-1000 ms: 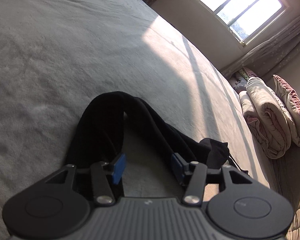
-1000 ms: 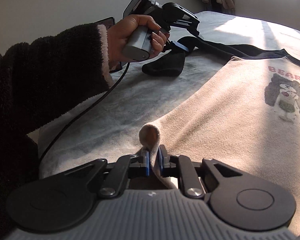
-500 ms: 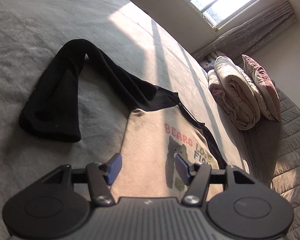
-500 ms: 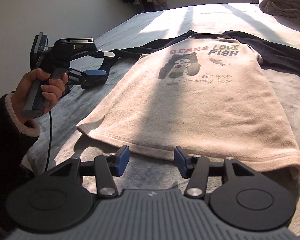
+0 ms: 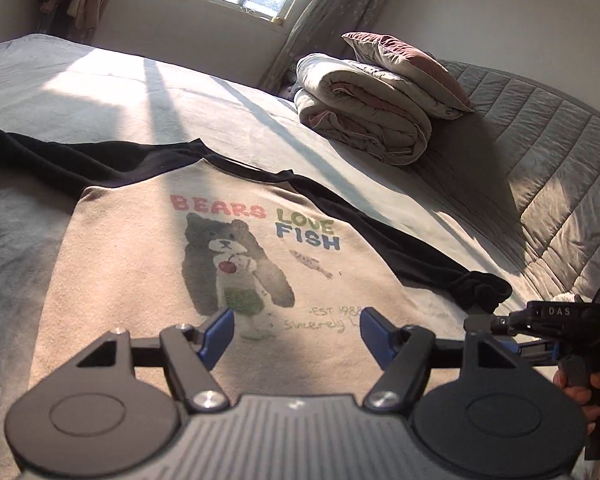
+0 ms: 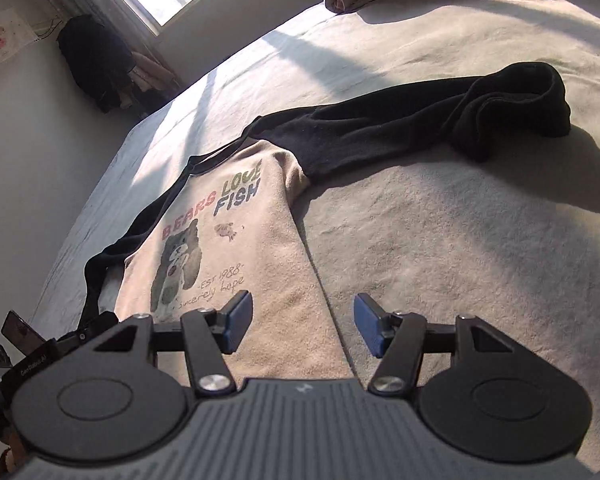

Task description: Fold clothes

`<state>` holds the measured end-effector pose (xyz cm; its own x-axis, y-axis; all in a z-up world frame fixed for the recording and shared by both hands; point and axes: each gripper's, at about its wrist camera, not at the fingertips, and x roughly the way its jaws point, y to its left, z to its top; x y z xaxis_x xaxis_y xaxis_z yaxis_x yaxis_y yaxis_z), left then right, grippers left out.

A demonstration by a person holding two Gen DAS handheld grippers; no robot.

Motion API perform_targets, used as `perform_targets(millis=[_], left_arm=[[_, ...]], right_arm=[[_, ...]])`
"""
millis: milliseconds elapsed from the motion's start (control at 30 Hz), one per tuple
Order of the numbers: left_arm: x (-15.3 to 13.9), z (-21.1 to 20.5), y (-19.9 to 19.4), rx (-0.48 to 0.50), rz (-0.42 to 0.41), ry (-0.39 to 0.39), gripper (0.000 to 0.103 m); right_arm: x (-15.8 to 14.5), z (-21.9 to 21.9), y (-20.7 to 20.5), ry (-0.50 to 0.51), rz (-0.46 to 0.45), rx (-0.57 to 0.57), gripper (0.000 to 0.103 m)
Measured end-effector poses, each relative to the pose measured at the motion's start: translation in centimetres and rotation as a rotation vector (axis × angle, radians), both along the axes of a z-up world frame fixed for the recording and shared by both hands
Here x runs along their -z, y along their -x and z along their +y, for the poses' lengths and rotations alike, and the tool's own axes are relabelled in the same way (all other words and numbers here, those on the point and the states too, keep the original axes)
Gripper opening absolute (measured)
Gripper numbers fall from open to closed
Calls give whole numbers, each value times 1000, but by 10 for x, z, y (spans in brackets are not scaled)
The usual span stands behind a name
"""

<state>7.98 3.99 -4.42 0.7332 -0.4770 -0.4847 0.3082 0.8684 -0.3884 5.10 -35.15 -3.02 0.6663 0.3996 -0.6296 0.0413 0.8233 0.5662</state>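
Note:
A beige shirt (image 5: 140, 280) with a bear print and black sleeves lies flat, face up, on the bed. My left gripper (image 5: 296, 328) hovers over the lower part of its body. Its jaws are opening, with nothing between the blue pads. One black sleeve (image 5: 60, 160) runs off to the left and the other (image 5: 440, 264) ends bunched at the right. My right gripper (image 6: 302, 326) hangs over the right side edge of the shirt (image 6: 268, 264), jaws opening and empty. The black sleeve (image 6: 420, 120) stretches away beyond it. A hand holds the right gripper (image 5: 500, 336) at the frame's right edge.
The grey bed cover (image 5: 100, 88) spreads around the shirt, part in sun, part in shade. A folded duvet (image 5: 364, 120) with a pillow (image 5: 408, 64) on top sits at the far right, beside a quilted grey surface (image 5: 540, 160). Dark clothes (image 6: 96, 68) hang in the corner by the window.
My left gripper left the black sleeve and swung over the shirt's body, opening wider. My right gripper let go of the pinched shirt edge, opened, and swung round to the shirt's right side.

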Motion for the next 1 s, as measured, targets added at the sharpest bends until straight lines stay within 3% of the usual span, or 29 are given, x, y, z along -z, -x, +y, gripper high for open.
perform_targets(millis=[200, 333, 400, 533, 567, 700, 1000], left_arm=[[30, -12, -7, 36, -4, -26, 75], [33, -18, -4, 63, -27, -52, 84], [33, -18, -3, 66, -29, -53, 85], [34, -12, -4, 67, -18, -11, 85], [34, -11, -4, 67, -17, -7, 85], [34, -11, -3, 72, -15, 1, 86], [35, -11, -4, 81, -11, -2, 88]], right_arm=[[29, -34, -62, -216, 37, 119, 61], [29, -40, -93, -222, 23, 144, 60], [27, -39, -103, -196, 10, 150, 60], [28, -35, -123, -68, 11, 201, 13], [27, -34, -127, -36, 0, 208, 10], [16, -29, -147, 158, -77, 210, 6], [12, -22, -196, 342, -105, 221, 5]])
